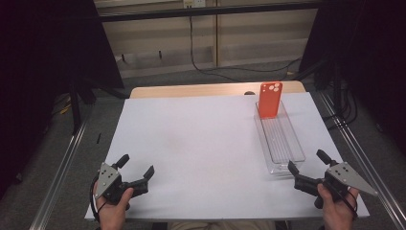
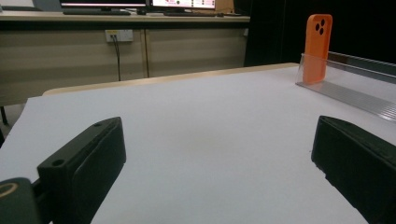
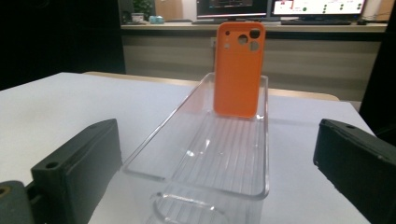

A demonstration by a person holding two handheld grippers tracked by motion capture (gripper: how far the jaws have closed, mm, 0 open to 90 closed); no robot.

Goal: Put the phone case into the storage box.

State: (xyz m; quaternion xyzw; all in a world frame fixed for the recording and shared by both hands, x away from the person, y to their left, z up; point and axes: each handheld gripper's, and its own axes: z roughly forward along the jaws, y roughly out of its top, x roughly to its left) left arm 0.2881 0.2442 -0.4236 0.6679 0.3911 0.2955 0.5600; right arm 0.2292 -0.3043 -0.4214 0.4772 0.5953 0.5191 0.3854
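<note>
An orange phone case (image 1: 270, 99) (image 2: 318, 46) (image 3: 239, 69) stands upright at the far end of a long clear plastic tray (image 1: 282, 143) (image 2: 355, 93) (image 3: 219, 163), leaning on its end wall. My left gripper (image 1: 138, 165) (image 2: 215, 172) rests open near the table's front left, nothing between its jaws. My right gripper (image 1: 306, 160) (image 3: 215, 177) is open at the front right, just short of the tray's near end, jaws spread wider than the tray and holding nothing.
A white sheet (image 1: 201, 143) covers the wooden table (image 1: 191, 90). Metal rails (image 1: 62, 167) run along both sides. Behind are a cabinet wall with cables (image 1: 201, 57) and a desk with monitors (image 3: 280, 9).
</note>
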